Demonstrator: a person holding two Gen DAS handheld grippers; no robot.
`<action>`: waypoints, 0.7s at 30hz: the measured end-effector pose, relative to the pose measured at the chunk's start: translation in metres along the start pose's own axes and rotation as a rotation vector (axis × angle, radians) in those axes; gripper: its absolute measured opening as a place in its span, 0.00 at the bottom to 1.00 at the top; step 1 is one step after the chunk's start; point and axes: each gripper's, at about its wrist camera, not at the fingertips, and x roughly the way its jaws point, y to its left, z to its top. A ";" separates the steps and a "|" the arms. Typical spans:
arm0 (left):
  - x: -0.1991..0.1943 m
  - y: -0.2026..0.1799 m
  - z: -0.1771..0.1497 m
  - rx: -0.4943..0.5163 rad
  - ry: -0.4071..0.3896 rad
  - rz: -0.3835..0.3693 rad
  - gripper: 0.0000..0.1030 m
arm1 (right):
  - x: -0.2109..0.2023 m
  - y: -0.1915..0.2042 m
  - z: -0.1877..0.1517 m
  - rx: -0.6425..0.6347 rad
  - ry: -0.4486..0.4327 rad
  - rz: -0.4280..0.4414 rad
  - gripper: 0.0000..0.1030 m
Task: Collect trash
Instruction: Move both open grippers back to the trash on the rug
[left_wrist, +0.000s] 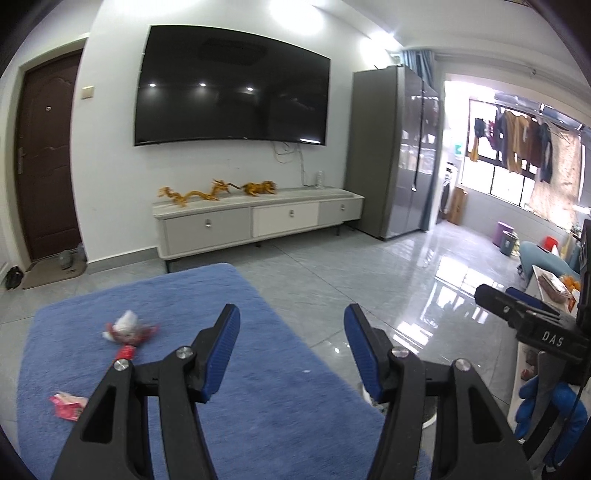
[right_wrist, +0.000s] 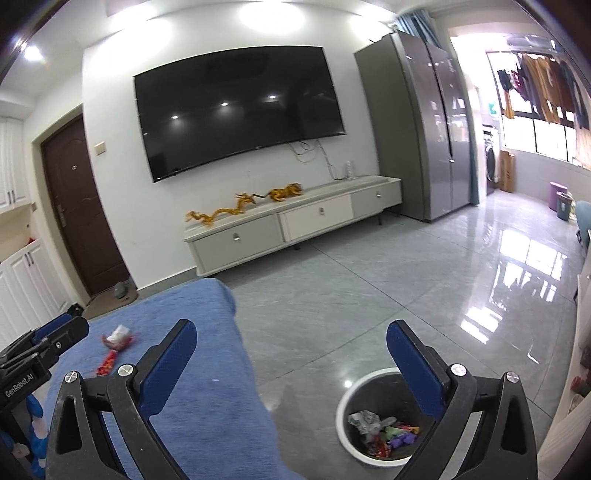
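Trash lies on a blue plush surface (left_wrist: 258, 387): a crumpled white and red wrapper (left_wrist: 127, 328), a small red piece (left_wrist: 125, 352) and a pink wrapper (left_wrist: 66, 404). My left gripper (left_wrist: 291, 332) hovers open to the right of them, with nothing between its fingers. A round bin (right_wrist: 341, 406) with a white rim stands on the floor and holds several crumpled wrappers (right_wrist: 384, 432). Above it my right gripper (right_wrist: 291, 332) is wide open and empty. The white and red wrapper (right_wrist: 117, 336) and the left gripper (right_wrist: 44, 343) show at the left of the right wrist view.
Grey glossy tiles (right_wrist: 369, 295) stretch to a low TV cabinet (left_wrist: 255, 221) under a wall TV (left_wrist: 232, 85). A tall grey fridge (left_wrist: 399, 147) stands at the right. A brown door (left_wrist: 48, 155) is at the left. A blue-gloved hand (left_wrist: 546, 410) holds the right gripper (left_wrist: 517, 317).
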 end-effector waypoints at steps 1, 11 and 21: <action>-0.004 0.006 -0.001 -0.008 -0.005 0.006 0.55 | 0.000 0.006 0.001 -0.009 0.003 0.009 1.00; -0.017 0.057 -0.006 -0.063 -0.013 0.042 0.55 | 0.009 0.055 0.003 -0.084 0.015 0.057 1.00; -0.015 0.111 -0.018 -0.118 -0.006 0.127 0.55 | 0.044 0.101 0.004 -0.139 0.069 0.132 1.00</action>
